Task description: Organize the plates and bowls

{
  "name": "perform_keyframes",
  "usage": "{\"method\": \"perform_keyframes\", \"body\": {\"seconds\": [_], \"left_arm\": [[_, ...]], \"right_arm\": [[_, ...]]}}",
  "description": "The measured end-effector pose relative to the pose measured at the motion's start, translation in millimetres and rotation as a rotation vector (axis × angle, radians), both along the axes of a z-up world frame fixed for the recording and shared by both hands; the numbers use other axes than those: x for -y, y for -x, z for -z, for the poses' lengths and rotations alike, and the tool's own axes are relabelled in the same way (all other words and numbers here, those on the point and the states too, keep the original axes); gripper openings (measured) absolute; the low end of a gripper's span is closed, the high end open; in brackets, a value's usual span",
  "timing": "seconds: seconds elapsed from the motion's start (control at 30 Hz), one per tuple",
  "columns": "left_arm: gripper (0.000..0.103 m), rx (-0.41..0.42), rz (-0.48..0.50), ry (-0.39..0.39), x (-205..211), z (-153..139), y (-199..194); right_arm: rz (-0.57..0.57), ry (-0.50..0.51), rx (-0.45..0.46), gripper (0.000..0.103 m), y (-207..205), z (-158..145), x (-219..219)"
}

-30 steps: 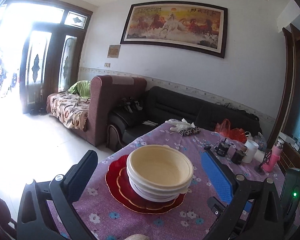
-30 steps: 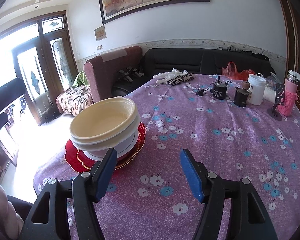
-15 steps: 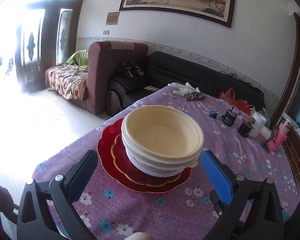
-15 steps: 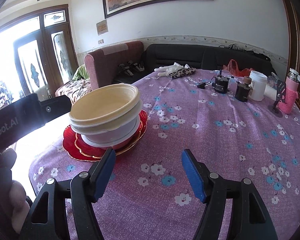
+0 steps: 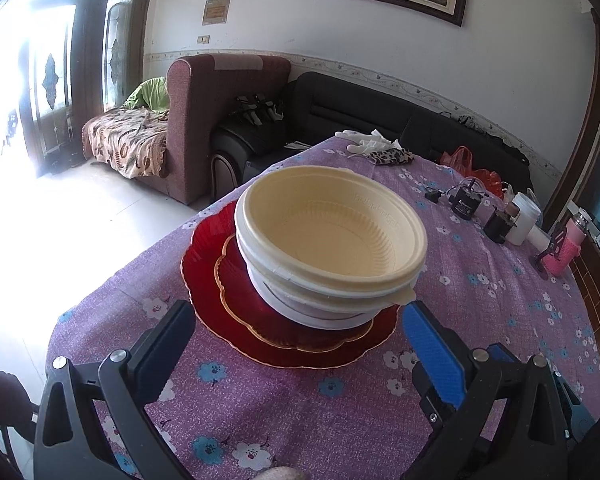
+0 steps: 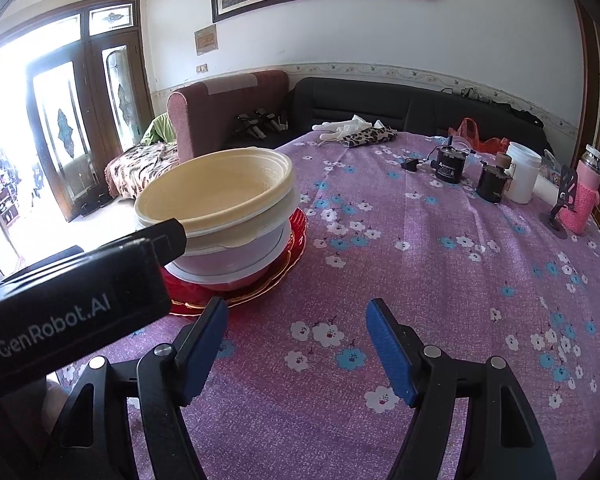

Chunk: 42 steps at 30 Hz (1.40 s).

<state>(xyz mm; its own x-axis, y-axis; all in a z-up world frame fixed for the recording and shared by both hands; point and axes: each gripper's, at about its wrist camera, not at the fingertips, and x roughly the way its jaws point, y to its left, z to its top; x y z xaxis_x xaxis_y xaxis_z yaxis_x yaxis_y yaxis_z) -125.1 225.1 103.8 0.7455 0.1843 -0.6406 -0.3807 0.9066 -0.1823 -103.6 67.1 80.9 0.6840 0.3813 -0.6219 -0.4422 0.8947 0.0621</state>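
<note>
At the centre of the left wrist view stands a stack of bowls: a cream bowl (image 5: 332, 236) on top, empty inside, its ribbed inner wall bare, nested in a white bowl (image 5: 312, 308) beneath it, with at least one more rim showing between them. The stack sits on a small red plate with a gold scalloped edge (image 5: 252, 312), which lies on a larger red plate (image 5: 204, 256), both on the purple flowered tablecloth (image 5: 284, 412) near the table's left edge.

The left gripper (image 5: 296, 332) fills the bottom of that view, its jaws spread wide with nothing between them; the black finger at lower left and the blue-padded finger at lower right flank the near edge of the plates without gripping them. In the right wrist view its body comes in from the left, the tip just beside the bowl stack.

The right gripper (image 6: 298, 328) sits at the bottom centre of its own view over bare cloth, jaws apart and holding nothing, having just been opening wider; the plates lie just to the upper left of its left finger.

At the upper right of both views stand a white jar (image 6: 522, 178) with its lid on, two dark cans (image 6: 448, 166) and a pink-sleeved bottle (image 6: 584, 196); what they hold cannot be told
</note>
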Motion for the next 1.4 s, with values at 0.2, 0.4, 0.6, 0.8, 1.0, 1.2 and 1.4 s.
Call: {"method": "perform_keyframes", "body": {"seconds": [0.2,0.4,0.6,0.8,1.0,1.2,1.4], "left_arm": [[0.103,-0.009,-0.001,-0.006,-0.9,4.0,-1.9],[0.103,-0.012,-0.003,-0.006,-2.6,4.8,-3.8],[0.103,-0.025,-0.013,-0.001,-8.2,7.5,-7.5],[0.103,-0.052,-0.014,0.016,-11.1,13.4,-12.0],[0.103,-0.042,-0.018,0.022,-13.1,13.3,-13.4],[0.103,-0.031,-0.004,0.034,-14.2,12.8,-14.4],[0.103,0.004,-0.025,0.011,-15.5,5.5,-7.4]], "right_arm": [[-0.001,0.006,-0.013,0.076,-3.8,3.7,-4.9],[-0.009,0.014,-0.017,0.076,-3.6,6.9,-10.3],[-0.012,0.033,-0.017,0.076,-4.6,8.2,-15.7],[-0.014,0.042,-0.022,0.077,-4.8,11.0,-20.3],[-0.021,0.048,-0.037,0.077,-8.0,16.7,-24.4],[-0.033,0.063,-0.041,0.077,-11.0,21.5,-30.9],[-0.048,0.068,-0.030,0.077,-8.0,22.5,-39.1]]}}
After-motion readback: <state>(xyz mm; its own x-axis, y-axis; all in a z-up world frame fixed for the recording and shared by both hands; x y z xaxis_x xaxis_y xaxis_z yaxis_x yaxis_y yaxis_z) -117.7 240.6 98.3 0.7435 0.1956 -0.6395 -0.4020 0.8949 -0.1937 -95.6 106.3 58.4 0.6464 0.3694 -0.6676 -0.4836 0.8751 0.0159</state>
